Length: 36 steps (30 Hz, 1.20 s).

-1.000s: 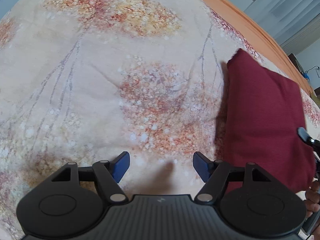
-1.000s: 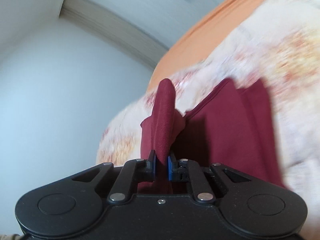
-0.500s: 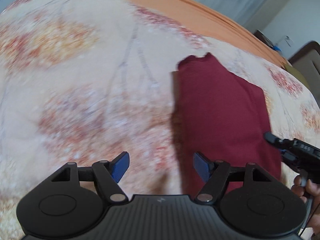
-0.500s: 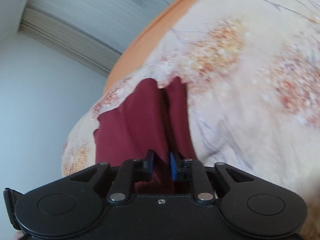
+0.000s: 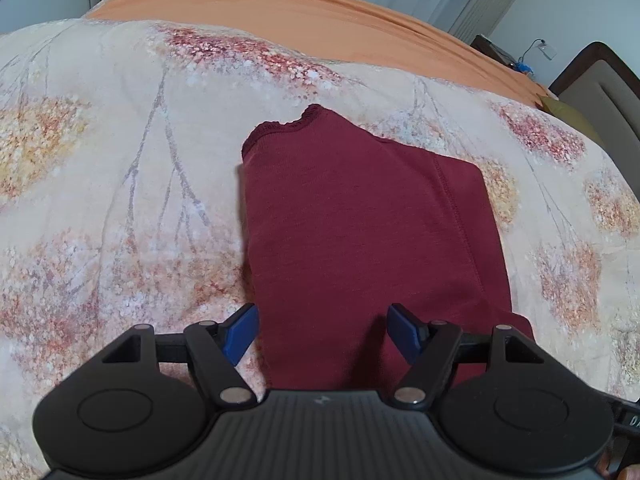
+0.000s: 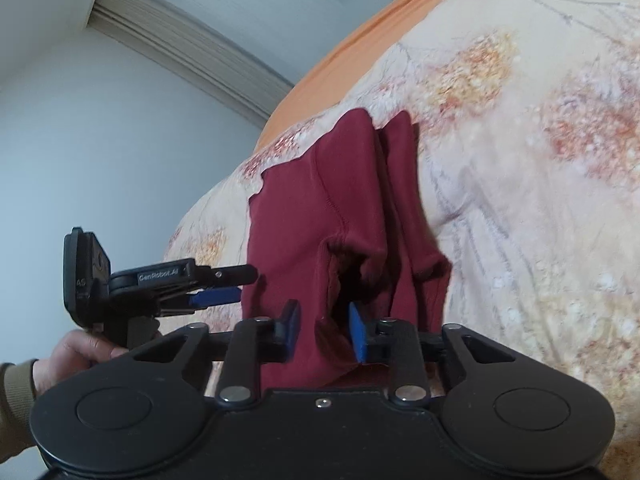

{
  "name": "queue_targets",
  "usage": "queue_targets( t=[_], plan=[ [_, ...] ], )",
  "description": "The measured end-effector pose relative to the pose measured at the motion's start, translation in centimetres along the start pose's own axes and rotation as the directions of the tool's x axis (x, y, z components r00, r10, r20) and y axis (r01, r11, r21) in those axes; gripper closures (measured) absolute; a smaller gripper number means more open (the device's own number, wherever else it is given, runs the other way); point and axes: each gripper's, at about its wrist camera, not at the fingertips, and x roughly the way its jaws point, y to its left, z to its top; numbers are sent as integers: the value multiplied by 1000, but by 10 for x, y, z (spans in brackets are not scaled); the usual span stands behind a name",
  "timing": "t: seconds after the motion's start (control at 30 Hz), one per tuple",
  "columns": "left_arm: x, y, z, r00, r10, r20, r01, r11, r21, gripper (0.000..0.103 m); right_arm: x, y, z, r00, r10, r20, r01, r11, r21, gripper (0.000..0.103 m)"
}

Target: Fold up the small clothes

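Note:
A dark red garment [image 5: 360, 220] lies folded into a tall rectangle on the floral bedspread [image 5: 120, 200]. My left gripper [image 5: 322, 320] hovers open over its near edge, the blue pads wide apart with cloth below them and nothing gripped. In the right wrist view the garment [image 6: 304, 216] is bunched into folds at its near end. My right gripper [image 6: 324, 320] is open, its pads parted with a loose fold of cloth between them and a dark gap beside it. The left gripper [image 6: 240, 284] shows at the garment's left edge, held by a hand [image 6: 76, 352].
An orange sheet [image 5: 280, 4] runs along the far side of the bed. A dark padded headboard [image 5: 600, 88] stands at the right, and curtains and pale walls lie beyond. Bedspread stretches to the garment's left and right.
My left gripper swung across the bedspread until it came over the garment's near edge. My right gripper let go of the pinched fold, and the lifted cloth dropped onto the bed.

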Motion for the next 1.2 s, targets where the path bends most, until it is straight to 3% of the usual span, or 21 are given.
queue_targets(
  t=[0.07, 0.2, 0.3, 0.47, 0.57, 0.63, 0.73, 0.83, 0.9, 1.0, 1.07, 1.2],
  plan=[
    [1, 2, 1, 1000, 7, -4, -7, 1000, -4, 28, 4, 4, -2, 1000, 5, -8, -5, 1000, -20, 78],
    [1, 4, 1, 1000, 20, -9, -20, 1000, -9, 28, 11, 6, -1, 1000, -7, -28, 6, 999, -38, 94],
    [0, 5, 0, 1000, 25, -12, -25, 1000, -13, 27, 10, 6, 1, 1000, -4, -29, 3, 999, -39, 98],
    [-3, 10, -4, 999, 29, -17, -29, 999, -17, 27, -17, 1, 9, 989, 133, 60, -134, 991, 17, 99],
    [-1, 13, -6, 999, 31, -21, -32, 999, -16, 24, -13, -15, 1, 997, 75, 18, -76, 996, 51, 99],
    [1, 15, -8, 999, 31, -32, -31, 999, -23, 24, -3, -27, -7, 999, -25, -49, 28, 998, 59, 99],
    [3, 13, -9, 999, 30, -42, -31, 999, -14, 24, 2, -32, -15, 996, -52, -73, 56, 997, 58, 99],
    [4, 12, -10, 998, 31, -46, -31, 1000, 4, 24, 1, -31, -15, 995, -62, -81, 68, 996, 65, 96],
    [5, 14, -10, 998, 33, -50, -33, 999, -1, 24, -6, -28, -9, 994, -55, -90, 61, 995, 74, 83],
    [3, 16, -9, 999, 28, -43, -29, 1000, -9, 24, -25, -18, 9, 998, -53, 20, 52, 998, 41, 79],
    [4, 16, -9, 999, 29, -41, -30, 1000, -6, 24, -23, -12, 30, 995, -65, 78, 64, 998, 25, 68],
    [6, 18, -11, 999, 32, -44, -33, 999, -25, 24, 14, -11, 69, 990, -110, 91, 113, 993, -34, 65]
  ],
)
